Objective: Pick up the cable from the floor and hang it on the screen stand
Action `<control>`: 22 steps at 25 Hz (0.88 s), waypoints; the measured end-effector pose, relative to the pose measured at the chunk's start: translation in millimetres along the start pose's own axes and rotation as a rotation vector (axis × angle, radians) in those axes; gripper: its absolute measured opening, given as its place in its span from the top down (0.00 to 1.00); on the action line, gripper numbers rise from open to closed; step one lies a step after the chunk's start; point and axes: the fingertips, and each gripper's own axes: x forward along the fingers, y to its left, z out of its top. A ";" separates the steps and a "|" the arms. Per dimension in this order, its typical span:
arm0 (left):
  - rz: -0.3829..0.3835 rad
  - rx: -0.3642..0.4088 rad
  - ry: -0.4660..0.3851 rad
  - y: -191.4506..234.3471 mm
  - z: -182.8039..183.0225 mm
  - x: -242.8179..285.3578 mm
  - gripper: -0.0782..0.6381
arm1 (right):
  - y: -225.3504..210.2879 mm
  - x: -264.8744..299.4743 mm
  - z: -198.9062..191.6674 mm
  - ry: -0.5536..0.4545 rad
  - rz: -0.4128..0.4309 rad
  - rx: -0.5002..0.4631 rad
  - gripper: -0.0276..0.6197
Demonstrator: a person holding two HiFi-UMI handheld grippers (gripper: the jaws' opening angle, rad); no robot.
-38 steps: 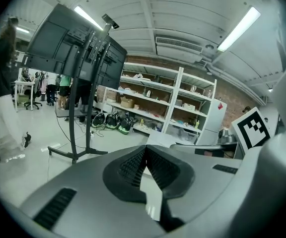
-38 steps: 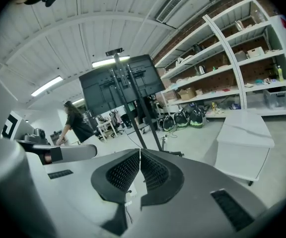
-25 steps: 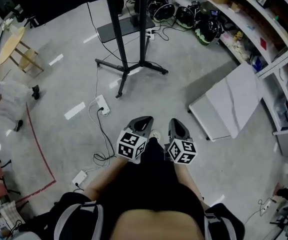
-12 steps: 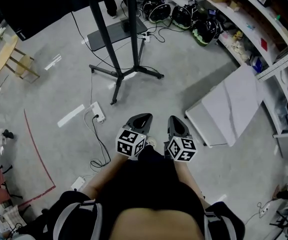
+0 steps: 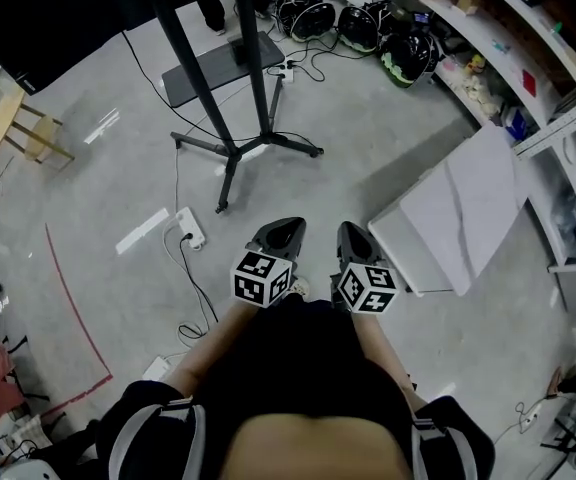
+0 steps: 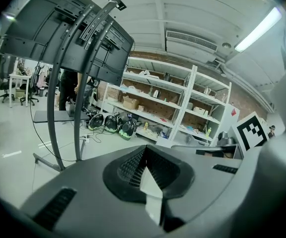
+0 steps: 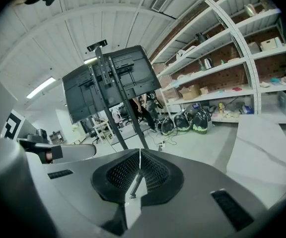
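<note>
A thin black cable (image 5: 192,280) lies on the grey floor. It runs from a white power strip (image 5: 190,227) down toward a small white adapter (image 5: 158,368). The black screen stand (image 5: 236,149) stands further off, and its screen (image 5: 48,13) fills the top left. My left gripper (image 5: 279,235) and right gripper (image 5: 356,240) are held side by side above the floor, right of the cable, both shut and empty. In the left gripper view the shut left gripper (image 6: 144,151) faces the stand's poles (image 6: 79,83). The right gripper (image 7: 139,153) faces the back of the screen (image 7: 110,81).
A white tabletop (image 5: 458,208) stands close on the right. Shelves (image 5: 528,58) line the right wall, with several helmets (image 5: 368,33) and tangled cables on the floor below them. A wooden stool (image 5: 13,118) and a red tape line (image 5: 73,308) are on the left.
The view has shifted over the floor: stand, power strip and stool have drifted left, and the person at the far left has left the frame. Both grippers stay shut, side by side.
</note>
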 end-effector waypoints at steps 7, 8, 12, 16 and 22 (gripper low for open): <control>0.004 -0.011 0.040 1.5 -15.6 2.5 0.88 | -2.9 4.8 -8.5 0.014 -0.002 0.025 0.92; 0.008 -0.016 0.045 2.6 -18.2 2.3 0.88 | -3.7 5.0 -9.8 0.018 -0.003 0.025 0.92; 0.018 -0.029 0.044 7.2 -16.0 9.5 0.88 | -10.0 8.2 -7.9 0.019 -0.004 0.025 0.92; 0.009 -0.023 0.044 9.6 -10.6 22.8 0.88 | -17.1 14.1 -0.3 -0.001 -0.007 0.035 0.92; -0.035 -0.015 0.053 13.2 -0.1 45.3 0.88 | -31.9 26.8 5.1 0.005 -0.045 0.049 0.92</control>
